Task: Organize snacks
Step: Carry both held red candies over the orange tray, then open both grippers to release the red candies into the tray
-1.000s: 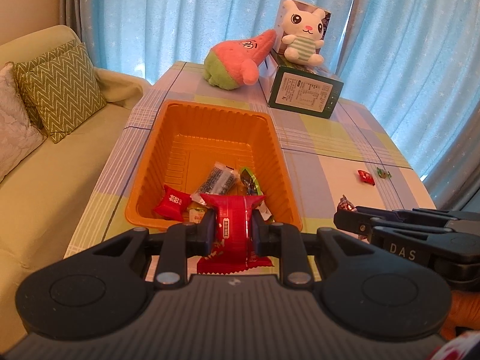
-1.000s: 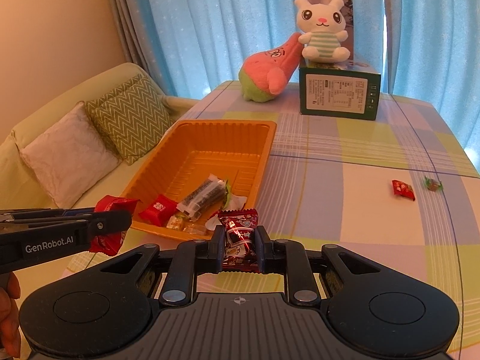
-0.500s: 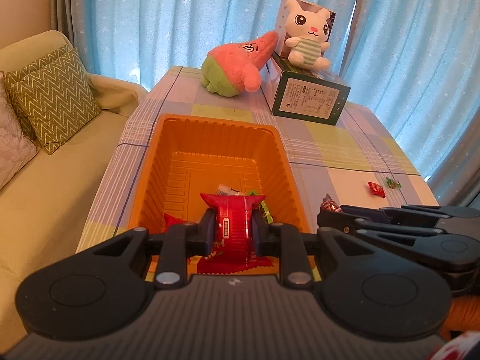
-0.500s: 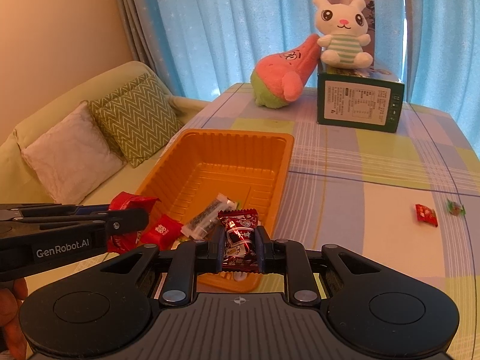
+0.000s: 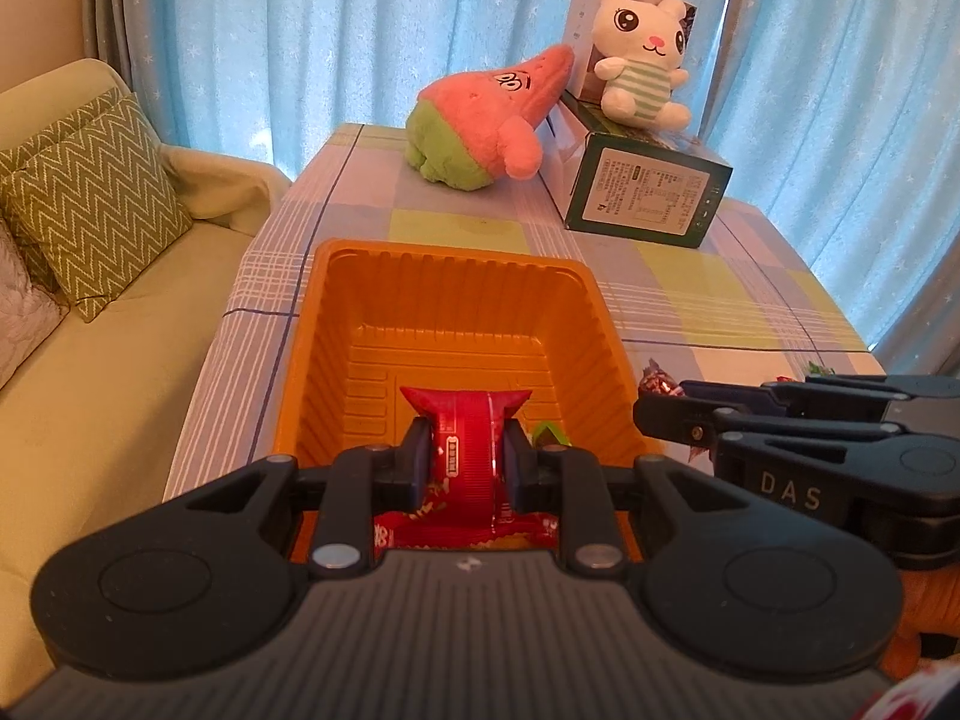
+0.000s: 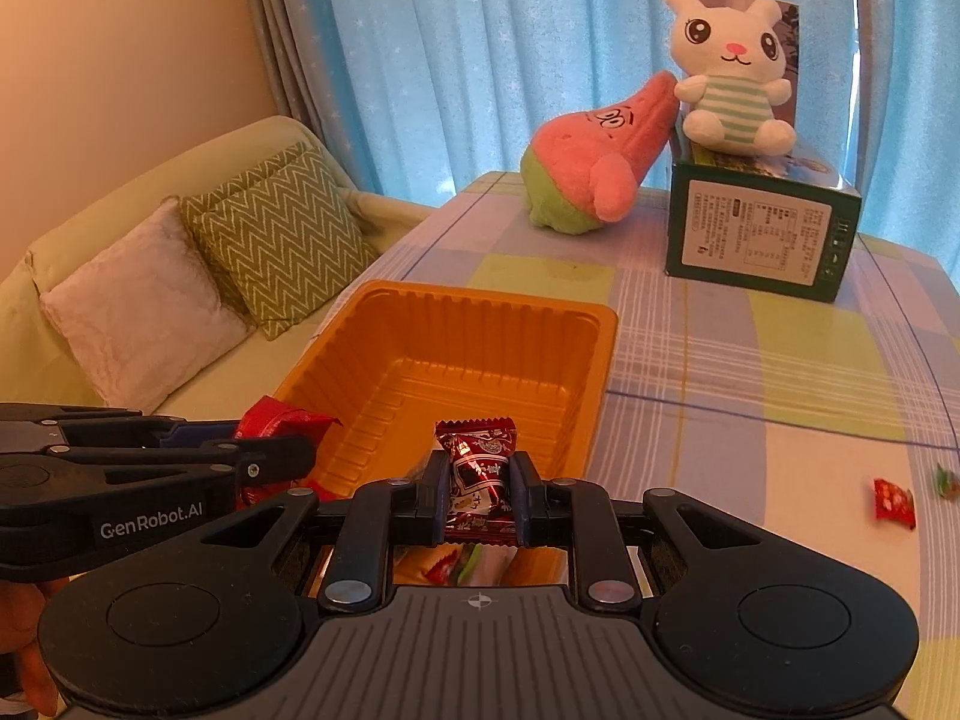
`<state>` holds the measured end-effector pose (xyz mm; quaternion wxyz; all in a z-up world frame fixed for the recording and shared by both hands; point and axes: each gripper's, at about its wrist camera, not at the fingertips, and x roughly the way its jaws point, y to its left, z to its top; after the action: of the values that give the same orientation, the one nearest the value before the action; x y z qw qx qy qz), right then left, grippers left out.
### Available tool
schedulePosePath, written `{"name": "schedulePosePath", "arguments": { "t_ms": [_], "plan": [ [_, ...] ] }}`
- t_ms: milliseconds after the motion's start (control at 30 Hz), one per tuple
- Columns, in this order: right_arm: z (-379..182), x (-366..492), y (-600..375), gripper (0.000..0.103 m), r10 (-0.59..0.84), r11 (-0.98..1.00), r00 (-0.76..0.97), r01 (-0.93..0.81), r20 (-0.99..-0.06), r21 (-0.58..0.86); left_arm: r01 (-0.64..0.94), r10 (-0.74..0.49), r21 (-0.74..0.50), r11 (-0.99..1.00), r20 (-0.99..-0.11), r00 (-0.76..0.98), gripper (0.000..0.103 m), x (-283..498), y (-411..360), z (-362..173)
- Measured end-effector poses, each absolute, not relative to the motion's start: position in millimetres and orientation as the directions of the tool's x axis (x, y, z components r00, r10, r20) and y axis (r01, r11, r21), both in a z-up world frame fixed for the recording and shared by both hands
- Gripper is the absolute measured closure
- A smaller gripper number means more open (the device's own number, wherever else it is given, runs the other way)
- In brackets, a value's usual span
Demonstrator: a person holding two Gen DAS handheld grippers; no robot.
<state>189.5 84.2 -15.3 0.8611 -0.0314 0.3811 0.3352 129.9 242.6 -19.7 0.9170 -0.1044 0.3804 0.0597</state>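
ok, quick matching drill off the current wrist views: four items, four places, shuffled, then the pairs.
Items:
1. bright red packet
2. dark red candy
3. white bunny plush
4. small red candy

Places:
A. loose on the tablecloth
B. on the green box
C. in the right gripper
D. in the left gripper

Pairs: 1-D, 2-C, 3-B, 4-A

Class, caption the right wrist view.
Right tool holding a dark red foil candy above the orange plastic tray.
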Motion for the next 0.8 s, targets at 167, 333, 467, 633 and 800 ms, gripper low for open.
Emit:
{"name": "schedulePosePath", "arguments": {
  "t_ms": [167,333,467,633,800],
  "plan": [
    [-23.8,211.6,93.2,0.082,0.549,0.78,0.483,-0.59,-0.682,0.21,-0.188,0.031,-0.139,0.972,-0.72,0.693,0.081,152.2,253.9,-30.2],
    [-29.6,226.5,96.6,0.082,0.544,0.788,0.483,-0.574,-0.686,0.221,-0.191,0.031,-0.138,0.972,-0.726,0.687,0.081,170.9,264.8,-39.0],
    [-32.2,232.2,97.1,0.082,0.541,0.793,0.483,-0.566,-0.689,0.226,-0.184,0.032,-0.131,0.974,-0.726,0.687,0.072,182.9,270.2,-44.5],
    [-37.1,231.9,93.6,0.082,0.537,0.796,0.479,-0.56,-0.694,0.229,-0.196,0.049,-0.123,0.973,-0.717,0.696,0.064,174.6,272.7,-43.7],
    [-39.8,232.3,93.4,0.082,0.539,0.797,0.468,-0.553,-0.7,0.244,-0.221,0.063,-0.135,0.966,-0.705,0.706,0.058,154.2,273.7,-40.3]
  ]
}}
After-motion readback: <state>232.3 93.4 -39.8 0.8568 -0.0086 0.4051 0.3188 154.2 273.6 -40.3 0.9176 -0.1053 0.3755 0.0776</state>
